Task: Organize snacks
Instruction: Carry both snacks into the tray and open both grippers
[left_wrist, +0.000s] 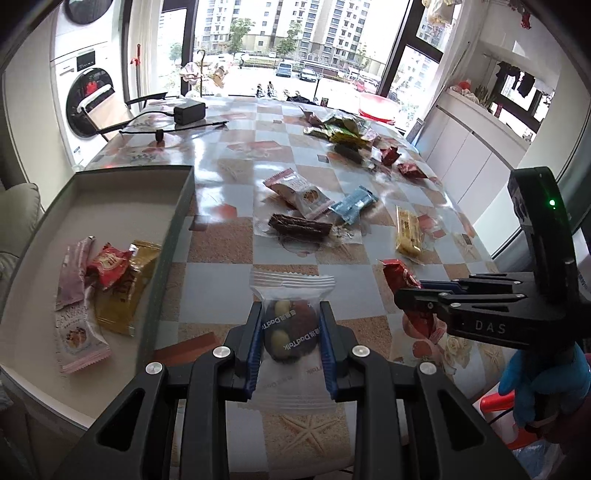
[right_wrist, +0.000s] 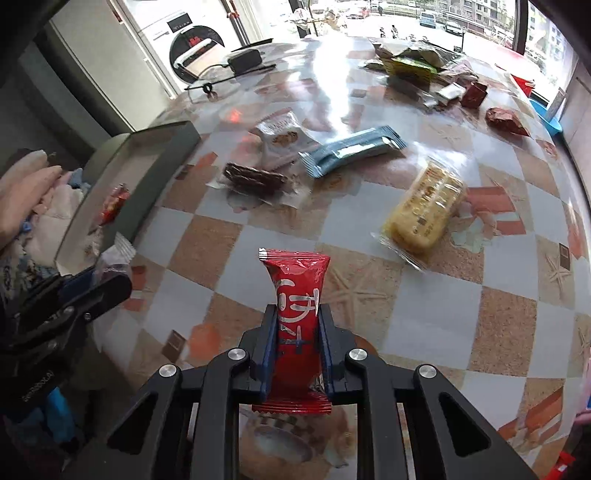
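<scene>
Right now each gripper pinches one snack above the table. The left gripper (left_wrist: 291, 325) has its jaws pressed on a clear packet (left_wrist: 290, 314) with dark and pale pieces inside, held just beside the tray's near right edge. The right gripper (right_wrist: 297, 332) clamps a red wrapper (right_wrist: 297, 314) upright between its blue pads, a little farther from the tray.

The tray (left_wrist: 177, 221), a shallow dark-rimmed box, sits at the table's left edge and holds four snacks: a pink one, a small red one (left_wrist: 107, 264), a gold one (left_wrist: 125, 291) and a white-and-pink one. Beyond the tray's right wall, loose on the table, lie a chocolate wafer (left_wrist: 299, 225), a white-and-pink packet (left_wrist: 299, 192), a light blue bar (right_wrist: 351, 149) and a yellow cracker pack (right_wrist: 424, 206). Farther still, a heap of green and red packets (left_wrist: 343, 129) rests near the far side.

The table (right_wrist: 406, 314) wears a glossy checked cloth in grey, tan and orange, printed with starfish. A black adapter (left_wrist: 189, 110) with its cable lies at the far left corner. Behind stand a washing machine (left_wrist: 88, 99), large windows onto apartment blocks, and white cabinets.
</scene>
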